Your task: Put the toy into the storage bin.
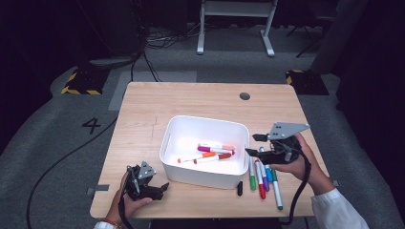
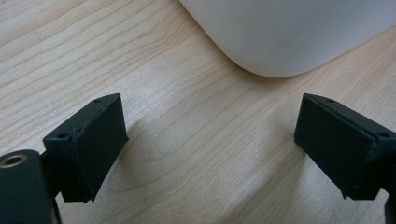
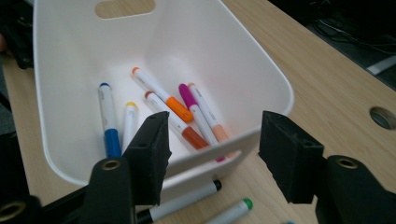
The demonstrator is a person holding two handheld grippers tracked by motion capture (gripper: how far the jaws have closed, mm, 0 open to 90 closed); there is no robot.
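High view: I see the white bin (image 1: 177,168) at frame centre, holding several markers (image 1: 210,152), with more loose markers (image 1: 264,179) lying on the wooden table (image 1: 200,98) just right of it. My right gripper (image 1: 258,144) hovers above those loose ones at centre right, jaws spread and empty. In the right gripper view, a blue marker (image 3: 108,121) lies inside the bin. My left gripper (image 1: 157,188) sits lower left, jaws apart, holding nothing.

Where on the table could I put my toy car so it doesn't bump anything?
The far strip behind the white bin is bare wood, and so is the left side. It is crowded on the right, where markers lie beside the right gripper.
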